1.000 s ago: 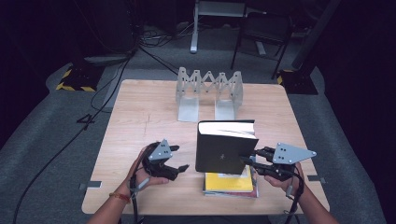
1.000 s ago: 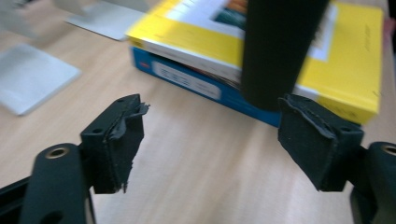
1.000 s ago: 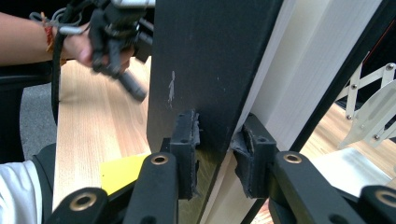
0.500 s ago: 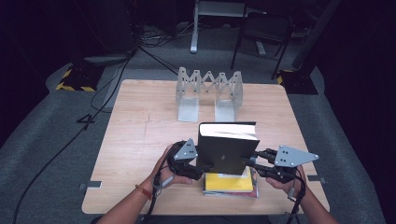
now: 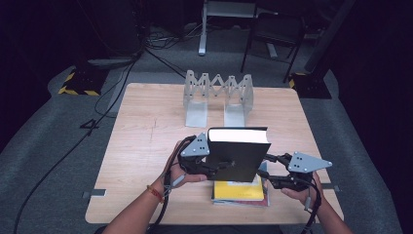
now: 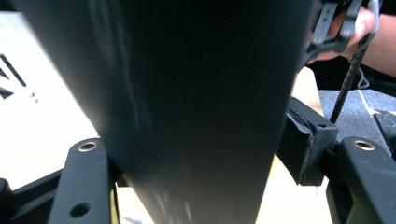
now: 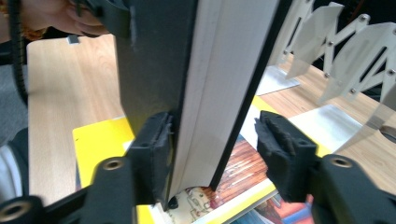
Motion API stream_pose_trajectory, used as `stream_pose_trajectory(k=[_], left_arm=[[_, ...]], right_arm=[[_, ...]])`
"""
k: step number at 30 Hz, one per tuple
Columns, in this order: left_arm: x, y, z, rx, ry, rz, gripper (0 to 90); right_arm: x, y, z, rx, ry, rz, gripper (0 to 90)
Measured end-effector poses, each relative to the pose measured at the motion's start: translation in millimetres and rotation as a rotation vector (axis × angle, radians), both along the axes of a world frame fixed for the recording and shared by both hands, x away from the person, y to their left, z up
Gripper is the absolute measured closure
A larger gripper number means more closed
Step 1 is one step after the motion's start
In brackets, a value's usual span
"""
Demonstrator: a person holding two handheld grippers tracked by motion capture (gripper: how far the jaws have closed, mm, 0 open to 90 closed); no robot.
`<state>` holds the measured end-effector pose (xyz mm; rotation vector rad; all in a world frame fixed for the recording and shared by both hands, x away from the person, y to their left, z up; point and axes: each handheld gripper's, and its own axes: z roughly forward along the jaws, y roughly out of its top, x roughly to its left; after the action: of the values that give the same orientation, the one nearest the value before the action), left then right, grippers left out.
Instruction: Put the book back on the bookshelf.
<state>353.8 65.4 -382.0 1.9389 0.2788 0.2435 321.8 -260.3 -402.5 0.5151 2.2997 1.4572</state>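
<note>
A: On the left of the high view, what do you see?

B: The left gripper is at the left edge of the black book, which stands upright over the yellow book near the front of the wooden table. From above I cannot see how the jaws stand, because the black cover hides them.

A: Does the left gripper view help with this?

B: Yes. There the black book is between the two jaws. The right pad stands a little apart from the cover. The left pad is hidden behind the book, so I cannot tell if it grips.

A: And in the middle?

B: Behind the books stands a grey folding book rack. The right gripper view shows its metal plates from close. It also shows a picture cover under the black book, which is hard to make out from above.

A: And the right side?

B: The right gripper is at the book's lower right corner. In the right gripper view, its left pad touches the black cover, but its right pad is apart from the other cover, so the jaws are apart around the book. The top of the book is cut off there.
</note>
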Motion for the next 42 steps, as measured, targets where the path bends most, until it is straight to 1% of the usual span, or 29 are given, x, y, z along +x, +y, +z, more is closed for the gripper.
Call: stream_pose_trajectory(k=[1, 2, 3, 4, 5, 7, 8, 10, 12, 13, 15, 16, 17, 19, 21, 22, 24, 26, 28, 29, 31, 33, 35, 36, 37, 38, 39, 40, 42], left_arm=[[0.6, 0.4, 2.8, -0.023, 0.007, 0.004, 35.0], [2.4, 0.7, 10.1, -0.044, 0.009, 0.004, 35.2], [2.4, 0.7, 10.1, -0.044, 0.009, 0.004, 35.3], [2.8, 0.4, 13.8, -0.047, 0.007, 0.005, 35.3], [2.9, 0.2, 17.8, -0.049, 0.009, 0.004, 35.3], [4.1, 0.8, 25.7, -0.072, 0.008, -0.002, 35.5], [4.4, 0.8, 29.7, -0.082, 0.004, -0.001, 35.5], [5.6, 1.4, 37.4, -0.098, 0.001, -0.018, 37.0], [5.3, 0.6, 42.5, -0.1, -0.007, -0.035, 40.5], [3.9, -0.8, 44.0, -0.1, -0.015, -0.041, 42.4], [0.4, -4.6, 46.0, -0.083, -0.043, -0.056, 46.6], [-2.1, -6.8, 47.3, -0.067, -0.065, -0.049, 47.6], [-3.7, -8.3, 47.9, -0.059, -0.074, -0.037, 47.7], [-2.3, -7.8, 46.7, -0.07, -0.067, -0.029, 47.7], [-0.7, -6.3, 43.1, -0.1, -0.052, -0.008, 47.1], [-0.6, -6.5, 41.4, -0.108, -0.048, 0.0, 46.9], [-1.4, -8.2, 38.8, -0.114, -0.048, 0.011, 46.2], [-2.6, -11.9, 37.7, -0.105, -0.052, 0.01, 45.5], [-3.6, -13.3, 38.3, -0.099, -0.059, 0.008, 45.6], [-4.0, -13.7, 38.5, -0.098, -0.058, 0.011, 45.9], [-4.9, -12.4, 38.5, -0.107, -0.054, 0.022, 47.5], [-4.8, -11.3, 38.2, -0.119, -0.044, 0.029, 48.6], [-5.1, -11.2, 37.9, -0.129, -0.035, 0.041, 49.3], [-5.0, -11.4, 38.0, -0.134, -0.035, 0.046, 49.6], [-4.9, -11.4, 38.0, -0.137, -0.037, 0.05, 50.0], [-4.9, -11.1, 38.0, -0.137, -0.042, 0.058, 50.3], [-4.9, -11.5, 37.9, -0.143, -0.039, 0.072, 50.5], [-4.2, -10.9, 38.3, -0.142, -0.04, 0.075, 50.6], [-2.7, -9.7, 39.0, -0.145, -0.043, 0.1, 50.9]], right_arm=[[-0.2, 1.9, -0.1, -0.003, -0.004, 0.0, 48.5], [-1.2, 4.6, 0.1, -0.014, -0.019, -0.006, 48.5], [-1.2, 4.6, 0.1, -0.014, -0.019, -0.006, 48.5], [-2.0, 10.2, -0.6, -0.041, -0.037, -0.018, 47.9], [-1.8, 11.5, -1.6, -0.043, -0.034, -0.018, 48.2], [-0.9, 12.2, -3.1, -0.037, -0.03, -0.011, 49.0], [-0.7, 12.6, -3.3, -0.033, -0.023, -0.005, 51.3], [-1.3, 13.6, -3.0, -0.036, -0.025, 0.002, 57.4], [-2.0, 14.5, -2.6, -0.038, -0.037, -0.01, 62.1], [-1.4, 14.4, -2.7, -0.033, -0.032, -0.022, 64.0], [0.5, 13.5, -2.6, -0.029, -0.034, -0.033, 67.3], [1.7, 13.4, -2.3, -0.029, -0.036, -0.038, 68.3], [2.9, 13.5, -2.1, -0.03, -0.038, -0.044, 68.7], [4.9, 13.4, -2.2, -0.03, -0.038, -0.05, 69.2], [5.3, 14.8, -1.8, -0.03, -0.047, -0.059, 70.2], [5.1, 15.7, -1.8, -0.032, -0.052, -0.068, 70.2], [5.6, 16.3, -2.1, -0.031, -0.052, -0.068, 70.1], [5.5, 15.5, -2.7, -0.021, -0.05, -0.066, 70.1], [4.9, 14.1, -2.5, -0.022, -0.05, -0.059, 69.4], [4.1, 13.4, -2.4, -0.016, -0.051, -0.068, 65.4], [2.6, 11.0, -1.5, -0.019, -0.051, -0.07, 52.7], [1.6, 4.5, -0.7, -0.038, -0.049, -0.072, 46.6], [2.5, -7.9, -0.3, -0.028, -0.022, -0.084, 43.1], [4.0, -12.2, -0.4, -0.034, -0.015, -0.091, 41.9], [5.4, -18.3, -1.5, -0.042, -0.002, -0.113, 41.0], [6.8, -25.3, -4.0, -0.038, 0.007, -0.133, 41.4], [8.4, -32.3, -7.6, -0.032, 0.032, -0.148, 41.1], [10.0, -38.5, -11.6, -0.048, 0.063, -0.162, 40.1], [11.4, -48.7, -20.2, -0.09, 0.08, -0.205, 40.1]])
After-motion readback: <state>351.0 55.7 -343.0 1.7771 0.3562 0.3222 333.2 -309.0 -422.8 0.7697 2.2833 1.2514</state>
